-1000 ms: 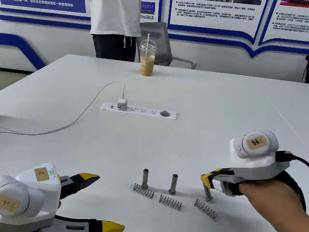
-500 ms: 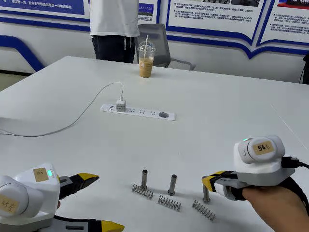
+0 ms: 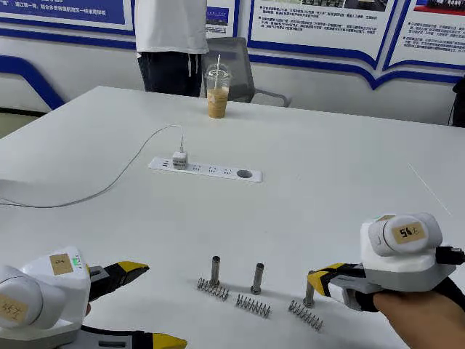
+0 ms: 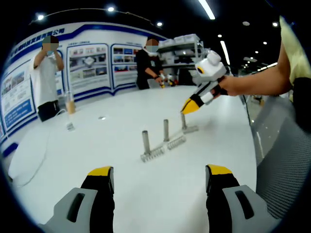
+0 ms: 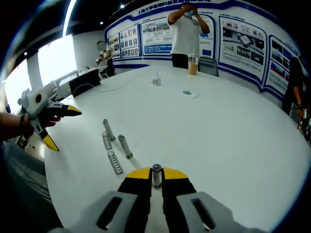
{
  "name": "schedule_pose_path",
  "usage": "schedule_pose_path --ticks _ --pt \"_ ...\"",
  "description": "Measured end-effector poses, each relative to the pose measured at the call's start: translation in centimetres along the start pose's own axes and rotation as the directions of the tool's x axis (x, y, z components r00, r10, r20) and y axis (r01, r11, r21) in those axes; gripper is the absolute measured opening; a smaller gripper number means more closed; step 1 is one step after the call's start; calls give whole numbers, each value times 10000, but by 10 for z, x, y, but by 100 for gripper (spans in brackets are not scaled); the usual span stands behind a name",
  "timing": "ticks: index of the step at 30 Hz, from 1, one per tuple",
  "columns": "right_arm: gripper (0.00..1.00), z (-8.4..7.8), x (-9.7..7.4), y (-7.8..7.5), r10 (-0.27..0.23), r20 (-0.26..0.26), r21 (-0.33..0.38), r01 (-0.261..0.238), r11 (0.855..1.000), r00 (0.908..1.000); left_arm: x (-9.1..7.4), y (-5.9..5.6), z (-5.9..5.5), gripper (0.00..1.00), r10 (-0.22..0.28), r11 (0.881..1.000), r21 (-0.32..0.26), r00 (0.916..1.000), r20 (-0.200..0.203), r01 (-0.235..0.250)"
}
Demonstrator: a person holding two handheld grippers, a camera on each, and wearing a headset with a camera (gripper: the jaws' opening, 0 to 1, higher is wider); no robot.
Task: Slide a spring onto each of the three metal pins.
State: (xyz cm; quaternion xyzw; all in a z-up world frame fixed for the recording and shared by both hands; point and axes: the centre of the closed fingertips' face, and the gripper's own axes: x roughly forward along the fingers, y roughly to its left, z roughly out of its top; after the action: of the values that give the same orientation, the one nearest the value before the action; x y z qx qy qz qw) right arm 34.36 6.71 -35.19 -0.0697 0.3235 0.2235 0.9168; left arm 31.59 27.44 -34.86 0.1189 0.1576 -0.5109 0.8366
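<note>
Head view: white bench [image 3: 327,182]. Three metal pins stand upright in a row near its front edge: first pin [image 3: 215,267], second pin [image 3: 258,276], third pin [image 3: 310,292]. Three springs lie flat on the bench, one just in front of each pin: first spring [image 3: 213,289], second spring [image 3: 253,306], third spring [image 3: 306,315]. Left hand-held gripper [image 3: 145,305] at lower left, yellow-tipped jaws spread apart, holding nothing, well apart from the pins. Right hand-held gripper [image 3: 318,281] at right, its tips at the top of the third pin. Farther back: power strip [image 3: 218,170] with a white charger [image 3: 179,158] plugged in and a cable [image 3: 109,183] trailing left; a cup [image 3: 216,91] of brown drink at the far edge; a person [image 3: 171,36] standing beyond it. Left gripper view: left hand-held gripper [image 4: 160,180] jaws wide apart and empty; the three pins and springs ahead; right hand-held gripper [image 4: 188,107] at the farthest pin. Right gripper view: right hand-held gripper [image 5: 156,180] jaws closed around the upright third pin [image 5: 156,169]; second pin [image 5: 125,145] and first pin [image 5: 108,129] to the left with two springs beside them; left hand-held gripper [image 5: 62,128] spread at far left.
</note>
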Motion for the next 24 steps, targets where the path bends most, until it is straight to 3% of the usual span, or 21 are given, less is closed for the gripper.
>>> schedule_pose_path --ticks 24 --pt "11 -3 -11 4 83 -20 -547 -84 9985 10000 -2 -6 4 78 -79 10000 62 9999 71 79"
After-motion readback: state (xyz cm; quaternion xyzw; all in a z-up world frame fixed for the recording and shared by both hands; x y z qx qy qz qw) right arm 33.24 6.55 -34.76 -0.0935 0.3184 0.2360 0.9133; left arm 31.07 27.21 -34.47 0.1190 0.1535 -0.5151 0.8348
